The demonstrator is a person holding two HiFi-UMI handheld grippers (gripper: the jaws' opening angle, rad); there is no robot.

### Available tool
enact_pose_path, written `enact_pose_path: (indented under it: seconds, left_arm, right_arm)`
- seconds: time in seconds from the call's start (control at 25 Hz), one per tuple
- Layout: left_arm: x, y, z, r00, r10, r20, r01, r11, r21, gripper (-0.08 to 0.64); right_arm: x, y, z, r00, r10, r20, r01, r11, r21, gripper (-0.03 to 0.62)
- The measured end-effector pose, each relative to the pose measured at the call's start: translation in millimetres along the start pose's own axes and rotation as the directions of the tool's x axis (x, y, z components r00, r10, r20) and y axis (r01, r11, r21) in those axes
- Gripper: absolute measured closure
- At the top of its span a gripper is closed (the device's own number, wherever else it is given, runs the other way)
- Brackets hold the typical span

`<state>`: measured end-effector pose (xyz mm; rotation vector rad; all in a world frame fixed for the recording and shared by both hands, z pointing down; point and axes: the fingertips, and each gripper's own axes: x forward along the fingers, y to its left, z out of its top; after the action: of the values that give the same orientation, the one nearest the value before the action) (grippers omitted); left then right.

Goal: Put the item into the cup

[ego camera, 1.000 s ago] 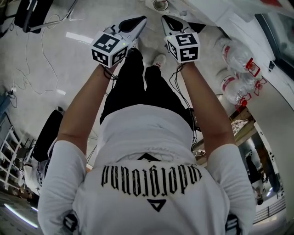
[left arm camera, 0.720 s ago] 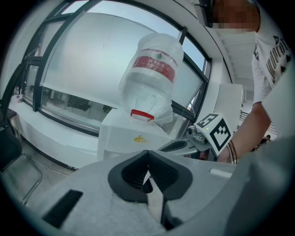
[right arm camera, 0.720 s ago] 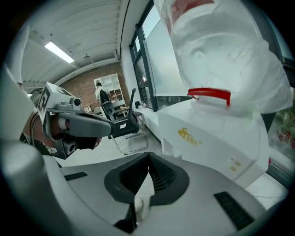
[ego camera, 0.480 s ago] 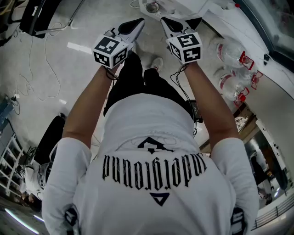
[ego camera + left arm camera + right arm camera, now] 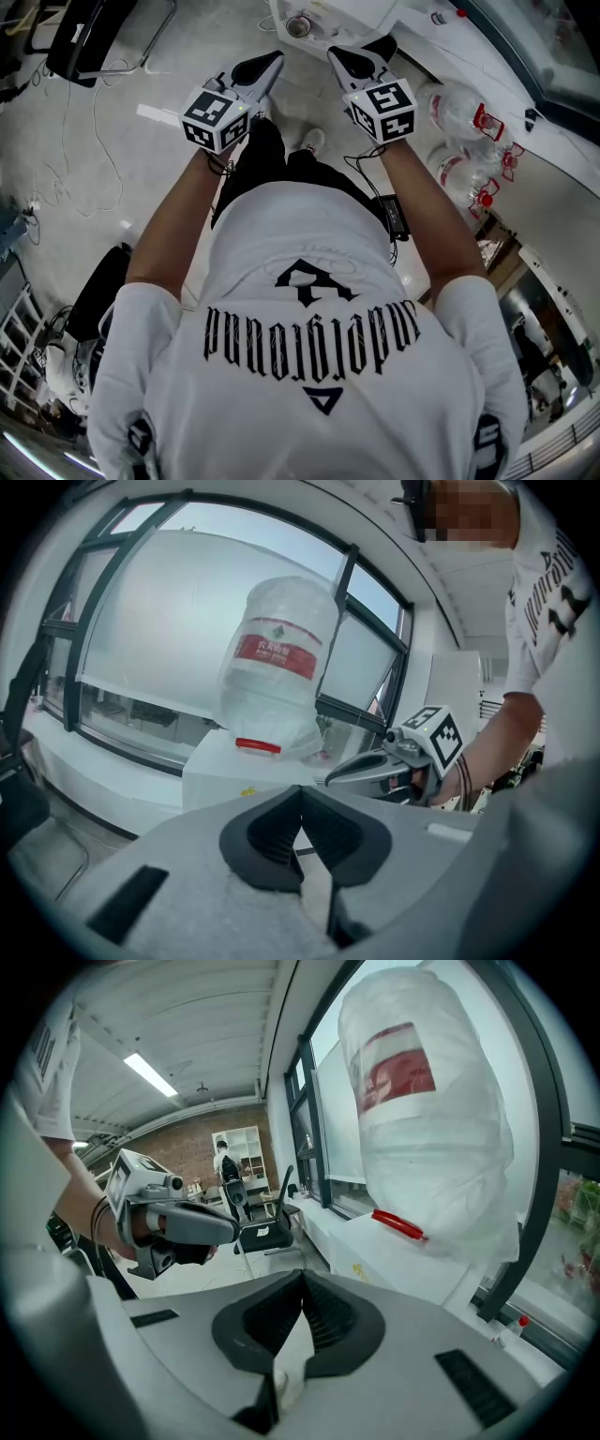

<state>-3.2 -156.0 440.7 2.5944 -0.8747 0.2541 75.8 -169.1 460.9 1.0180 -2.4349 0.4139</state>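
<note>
I hold both grippers out in front of me at chest height, over the floor. The left gripper (image 5: 271, 59) (image 5: 300, 793) is shut, its dark pads meeting with nothing between them. The right gripper (image 5: 337, 53) (image 5: 302, 1279) is shut and empty as well. Just beyond their tips stands a white water dispenser (image 5: 349, 13) (image 5: 225, 766) with a small round cup-like thing (image 5: 298, 26) on it. An upturned water bottle (image 5: 277, 667) (image 5: 422, 1119) with a red label sits on the dispenser. No item for the cup shows in any view.
Two spare water bottles (image 5: 464, 141) with red caps lie on the floor at the right, beside a white window ledge (image 5: 553, 141). A black chair base (image 5: 94, 33) and loose cables (image 5: 56, 159) lie at the left. A tripod and another person (image 5: 225, 1171) stand far off.
I have stepped forward. The dispenser and its cup-like thing have come further into the head view, closer to the gripper tips. Both grippers stay shut, side by side.
</note>
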Motion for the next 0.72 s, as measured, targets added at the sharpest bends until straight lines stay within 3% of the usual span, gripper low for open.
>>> enact_pose_path:
  seconds: [0.72]
  left_arm:
    - [-49.7,-75.8,94.7,0.993,-0.009,0.122,-0.004,0.995,0.101,0.548]
  right_arm:
    - [-112.1,28.8,86.8,0.980,0.028,0.195,-0.017,0.998,-0.058,0.577]
